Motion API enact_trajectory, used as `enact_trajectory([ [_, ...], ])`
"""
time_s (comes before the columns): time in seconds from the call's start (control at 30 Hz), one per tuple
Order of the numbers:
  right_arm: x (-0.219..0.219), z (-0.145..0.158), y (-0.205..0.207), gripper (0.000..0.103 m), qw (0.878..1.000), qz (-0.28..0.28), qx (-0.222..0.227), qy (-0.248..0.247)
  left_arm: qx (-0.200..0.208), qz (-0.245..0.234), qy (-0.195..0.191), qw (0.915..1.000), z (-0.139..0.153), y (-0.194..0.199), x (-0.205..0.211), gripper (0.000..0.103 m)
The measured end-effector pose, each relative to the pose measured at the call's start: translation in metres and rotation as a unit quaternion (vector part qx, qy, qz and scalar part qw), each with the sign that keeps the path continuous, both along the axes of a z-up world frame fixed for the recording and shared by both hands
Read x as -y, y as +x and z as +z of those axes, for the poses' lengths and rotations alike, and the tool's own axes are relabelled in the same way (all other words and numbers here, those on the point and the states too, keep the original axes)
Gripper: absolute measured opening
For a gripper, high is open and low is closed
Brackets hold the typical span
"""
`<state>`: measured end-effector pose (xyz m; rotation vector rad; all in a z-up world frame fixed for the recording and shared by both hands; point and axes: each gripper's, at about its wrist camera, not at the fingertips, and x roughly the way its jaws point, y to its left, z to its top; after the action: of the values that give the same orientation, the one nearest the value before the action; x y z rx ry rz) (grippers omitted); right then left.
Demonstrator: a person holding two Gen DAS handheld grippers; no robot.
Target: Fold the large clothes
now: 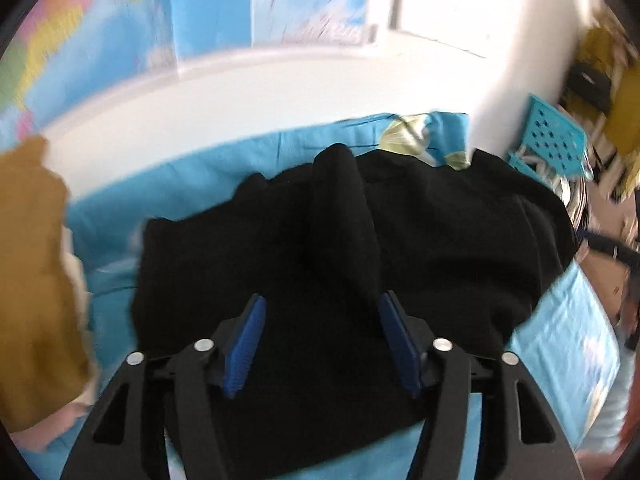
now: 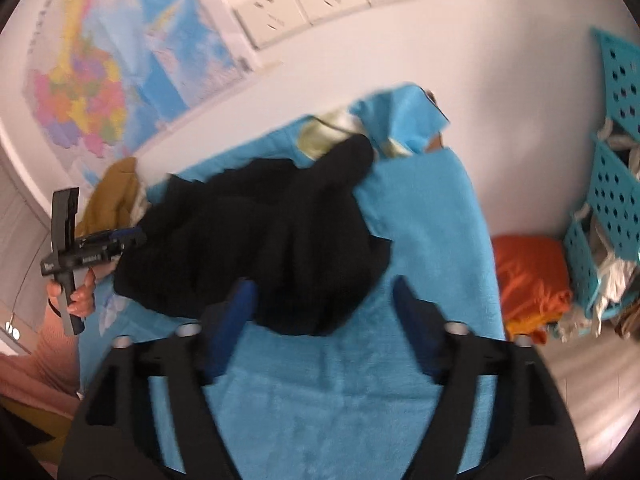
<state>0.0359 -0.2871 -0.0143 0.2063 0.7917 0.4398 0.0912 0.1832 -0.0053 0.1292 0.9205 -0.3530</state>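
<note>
**Black garment heaped on the blue blanket, both grippers spread and empty**

Nearest in the left wrist view, the left gripper (image 1: pixel 322 320) has its blue-padded fingers spread wide with nothing between them, poised over the near part of the black garment (image 1: pixel 340 240). The garment lies crumpled on the blue blanket (image 1: pixel 192 176), with one raised fold running away from the gripper up the middle. To the left a mustard-brown garment (image 1: pixel 32 280) sits at the blanket's edge, near the black one but apart from it. Beyond the black cloth a pale yellow-green fabric (image 1: pixel 404 134) pokes out near the wall (the picture is motion-blurred, so finer detail is lost).

In the right wrist view, the right gripper (image 2: pixel 324 292) is likewise spread and empty; its left finger overlaps the garment's (image 2: pixel 248 240) near hem, and I cannot tell whether it touches. The right finger is over bare blanket (image 2: pixel 432 240). The left gripper (image 2: pixel 134 235), seen from the side, is at the garment's far left edge. Off the blanket to the right lie an orange cloth (image 2: pixel 528 276) and a teal perforated basket (image 2: pixel 612 196). Farthest back, a map (image 2: pixel 100 80) and wall sockets (image 2: pixel 320 0) sit on the white wall.
</note>
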Motion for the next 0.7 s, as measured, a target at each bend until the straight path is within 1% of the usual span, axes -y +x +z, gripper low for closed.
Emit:
enact_trajectory([
  [0.03, -0.002, -0.003, -0.001, 0.079, 1.0, 0.0, 0.003, -0.008, 0.012, -0.007, 0.009, 0.9999, 0.001, -0.013, -0.002, 0.065],
  [0.07, -0.005, -0.008, -0.002, 0.079, 1.0, 0.002, 0.002, -0.021, 0.019, -0.013, 0.015, 0.9996, 0.0, -0.026, -0.003, 0.067],
  [0.13, -0.014, -0.024, 0.0, 0.079, 0.999, 0.006, -0.006, -0.035, 0.014, -0.027, 0.014, 0.9994, -0.009, -0.043, -0.002, 0.067],
  [0.17, -0.014, -0.03, 0.002, 0.075, 0.999, 0.009, -0.01, -0.033, 0.007, -0.034, 0.018, 0.9992, -0.015, -0.048, -0.002, 0.068],
  [0.23, -0.02, -0.041, 0.011, 0.066, 0.999, 0.009, -0.012, -0.032, 0.015, -0.032, 0.048, 0.9982, -0.031, -0.056, 0.004, 0.068],
  [0.27, -0.024, -0.046, 0.017, 0.05, 0.999, 0.019, -0.014, -0.024, 0.025, -0.033, 0.061, 0.9973, -0.036, -0.057, 0.007, 0.068],
  [0.3, -0.027, -0.048, 0.019, 0.028, 0.999, 0.028, -0.016, -0.019, 0.033, -0.028, 0.068, 0.9967, -0.039, -0.057, 0.009, 0.068],
  [0.33, -0.031, -0.047, 0.021, 0.026, 0.999, 0.035, -0.015, -0.021, 0.035, -0.021, 0.067, 0.9969, -0.041, -0.055, 0.009, 0.064],
  [0.37, -0.033, -0.044, 0.02, 0.017, 0.999, 0.033, -0.01, -0.033, 0.034, -0.007, 0.064, 0.9973, -0.041, -0.05, 0.007, 0.051],
  [0.4, -0.035, -0.033, 0.019, 0.014, 0.998, 0.028, 0.003, -0.053, 0.029, 0.002, 0.06, 0.9978, -0.041, -0.047, 0.003, 0.044],
  [0.43, -0.035, -0.02, 0.016, 0.013, 0.997, 0.022, 0.024, -0.065, 0.021, 0.013, 0.051, 0.9984, -0.039, -0.041, -0.003, 0.033],
  [0.47, -0.033, -0.006, 0.012, 0.011, 0.996, 0.018, 0.046, -0.07, 0.012, 0.023, 0.034, 0.9991, -0.036, -0.036, -0.011, 0.028],
  [0.5, -0.031, 0.013, 0.007, 0.009, 0.995, 0.01, 0.067, -0.072, 0.006, 0.027, 0.022, 0.9994, -0.033, -0.032, -0.017, 0.027],
  [0.53, -0.028, 0.026, 0.004, 0.006, 0.995, 0.007, 0.078, -0.07, 0.005, 0.031, 0.015, 0.9994, -0.033, -0.03, -0.022, 0.027],
  [0.57, -0.027, 0.035, 0.002, 0.004, 0.993, 0.003, 0.091, -0.072, 0.005, 0.03, 0.015, 0.9994, -0.033, -0.029, -0.023, 0.027],
  [0.6, -0.026, 0.038, 0.003, 0.005, 0.991, -0.006, 0.097, -0.087, 0.005, 0.03, 0.017, 0.9994, -0.035, -0.03, -0.023, 0.027],
  [0.63, -0.026, 0.029, 0.008, 0.005, 0.993, -0.005, 0.076, -0.093, 0.002, 0.032, 0.019, 0.9993, -0.037, -0.03, -0.022, 0.028],
  [0.67, -0.026, 0.008, 0.017, 0.005, 0.994, 0.0, 0.029, -0.101, -0.002, 0.032, 0.022, 0.9993, -0.04, -0.03, -0.02, 0.03],
  [0.7, -0.026, -0.01, 0.022, 0.006, 0.992, -0.006, -0.003, -0.123, -0.005, 0.029, 0.022, 0.9993, -0.04, -0.034, -0.019, 0.032],
])
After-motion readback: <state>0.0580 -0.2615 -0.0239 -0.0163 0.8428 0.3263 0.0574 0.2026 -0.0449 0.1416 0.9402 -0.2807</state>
